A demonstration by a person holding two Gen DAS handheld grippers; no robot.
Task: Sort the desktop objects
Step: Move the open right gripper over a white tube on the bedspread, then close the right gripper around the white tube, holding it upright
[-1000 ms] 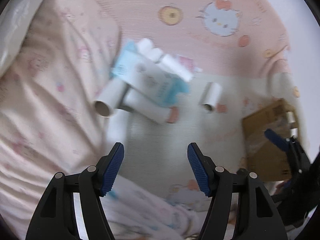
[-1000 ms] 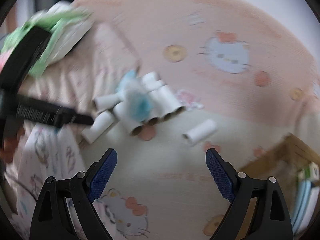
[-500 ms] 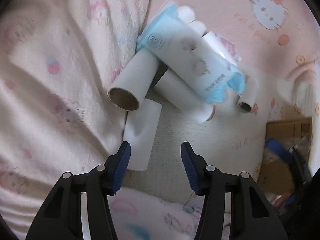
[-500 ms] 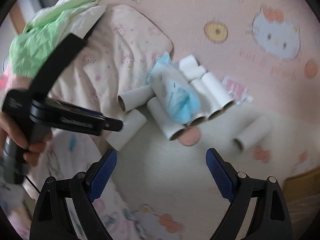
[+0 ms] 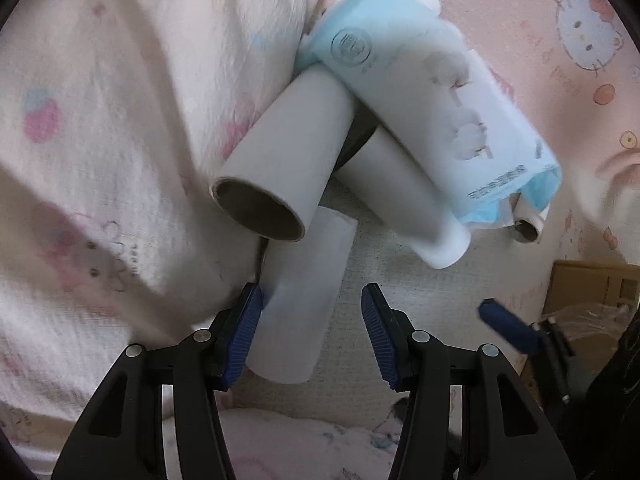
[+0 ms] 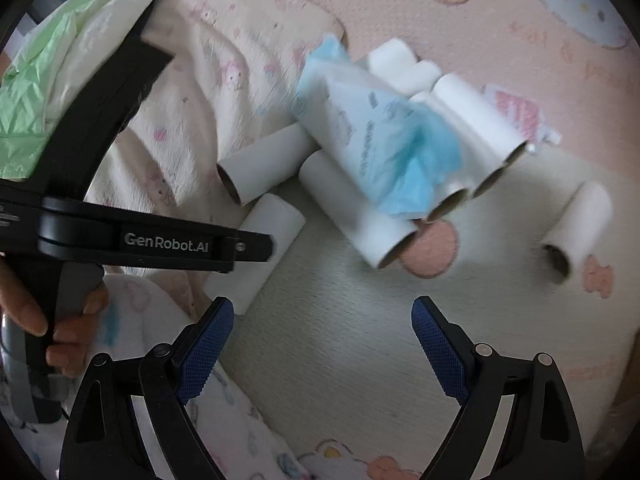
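Several white cardboard tubes lie in a heap on a pink cartoon-print mat. A blue-and-white tissue pack (image 5: 444,108) rests on top of them; it also shows in the right wrist view (image 6: 376,148). My left gripper (image 5: 312,336) is open, its fingers straddling the near end of one flat-lying tube (image 5: 300,300). An open-ended tube (image 5: 280,172) lies just beyond. In the right wrist view that gripper (image 6: 256,246) reaches over the same tube (image 6: 260,248). My right gripper (image 6: 322,348) is open and empty above bare mat. A lone tube (image 6: 576,228) lies at right.
A crumpled pink-print blanket (image 5: 120,140) bunches against the tubes on the left. A cardboard box (image 5: 592,304) sits at the right edge. A green-and-white plastic bag (image 6: 60,60) lies at the far left of the right wrist view.
My left gripper has moved forward and down onto the heap, its fingers now around the near tube. My right gripper has moved closer to the tubes and stays open.
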